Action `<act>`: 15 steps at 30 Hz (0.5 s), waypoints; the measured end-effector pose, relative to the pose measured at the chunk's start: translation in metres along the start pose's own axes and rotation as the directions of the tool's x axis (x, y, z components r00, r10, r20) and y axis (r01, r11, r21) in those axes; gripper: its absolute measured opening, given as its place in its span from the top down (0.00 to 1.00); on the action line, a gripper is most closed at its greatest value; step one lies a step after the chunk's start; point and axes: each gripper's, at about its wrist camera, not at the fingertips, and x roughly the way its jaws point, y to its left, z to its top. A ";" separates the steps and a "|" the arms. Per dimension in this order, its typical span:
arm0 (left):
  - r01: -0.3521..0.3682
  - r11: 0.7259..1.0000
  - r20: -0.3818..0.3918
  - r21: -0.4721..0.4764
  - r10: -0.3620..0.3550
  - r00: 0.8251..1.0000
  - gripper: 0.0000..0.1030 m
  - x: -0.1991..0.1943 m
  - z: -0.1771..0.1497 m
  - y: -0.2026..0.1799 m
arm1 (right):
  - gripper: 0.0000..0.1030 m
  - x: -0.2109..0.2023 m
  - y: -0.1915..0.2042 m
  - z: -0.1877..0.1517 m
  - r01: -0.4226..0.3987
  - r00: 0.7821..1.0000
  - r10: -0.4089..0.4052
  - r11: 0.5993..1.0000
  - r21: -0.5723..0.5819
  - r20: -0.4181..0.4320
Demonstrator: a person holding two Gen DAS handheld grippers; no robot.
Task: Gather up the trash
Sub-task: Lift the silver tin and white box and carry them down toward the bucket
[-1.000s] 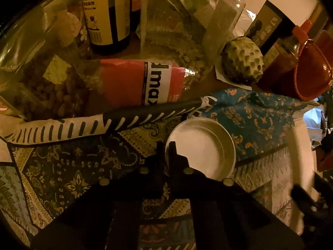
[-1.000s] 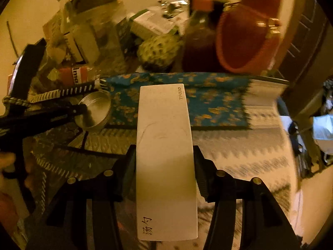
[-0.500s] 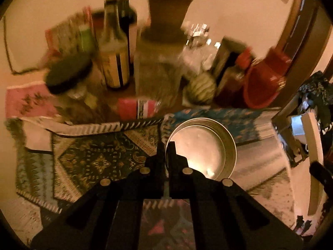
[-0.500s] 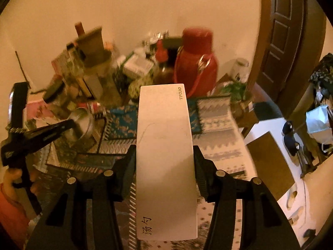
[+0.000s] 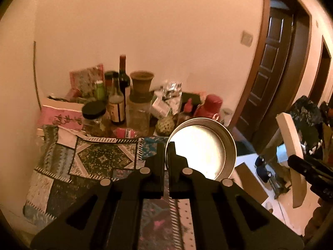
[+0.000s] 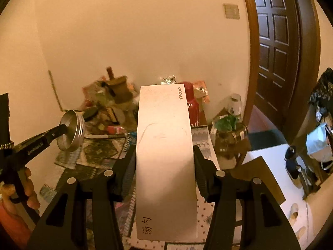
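cluttered table corner with bottles, red thermos and patterned cloth below, left gripper pinching rim of round metal lid held aloft, right gripper clamping flat white packet by its long edges, above table

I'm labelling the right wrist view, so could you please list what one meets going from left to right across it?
Hand → left gripper → metal lid → paper packet → white bottle → door → face mask.
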 end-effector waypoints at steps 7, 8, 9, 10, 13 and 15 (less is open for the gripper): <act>-0.035 0.999 0.083 0.015 0.034 0.996 0.99 -0.082 -0.025 -0.031 | 0.53 -0.045 0.001 -0.011 -0.076 0.997 0.076 0.997 -0.019 0.028; -0.039 0.999 0.090 0.020 0.038 0.995 0.99 -0.093 -0.028 -0.034 | 0.53 -0.050 0.000 -0.013 -0.084 0.996 0.084 0.996 -0.020 0.030; -0.043 0.999 0.096 0.023 0.040 0.995 0.99 -0.099 -0.031 -0.037 | 0.53 -0.056 0.002 -0.015 -0.091 0.995 0.092 0.996 -0.023 0.033; -0.048 0.998 0.103 0.027 0.045 0.994 0.99 -0.107 -0.033 -0.039 | 0.53 -0.059 0.003 -0.016 -0.095 0.995 0.096 0.995 -0.026 0.034; -0.037 0.999 0.119 0.029 0.033 0.992 0.99 -0.128 -0.040 -0.041 | 0.53 -0.075 0.007 -0.023 -0.105 0.993 0.106 0.994 -0.029 0.046; -0.026 0.999 0.126 0.031 0.022 0.992 0.99 -0.138 -0.044 -0.042 | 0.53 -0.082 0.012 -0.026 -0.106 0.993 0.107 0.994 -0.028 0.055</act>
